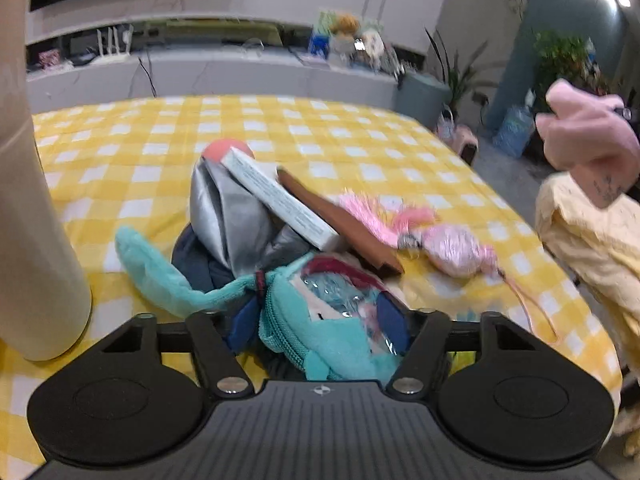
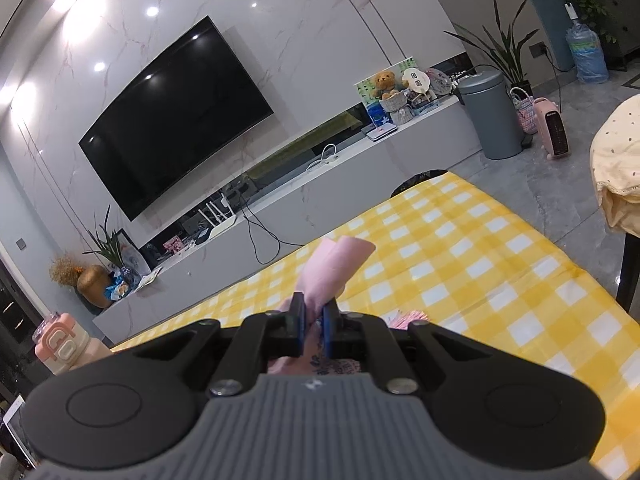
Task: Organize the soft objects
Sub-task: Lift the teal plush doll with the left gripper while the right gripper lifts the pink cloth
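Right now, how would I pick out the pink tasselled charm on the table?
On the yellow checked tablecloth, find the central pile. Right of its brown sleeve lies the pink tasselled charm. It alone is shiny pink, with a fringe and thin cord.

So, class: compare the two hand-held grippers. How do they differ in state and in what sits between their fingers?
The left hand-held gripper has its jaws spread apart around a teal plush pouch lying on the table; the right hand-held gripper is shut on a pink soft cloth. The pouch rests in the pile, while the cloth is lifted above the yellow checked tablecloth. Both are black two-finger tools with blue pads.
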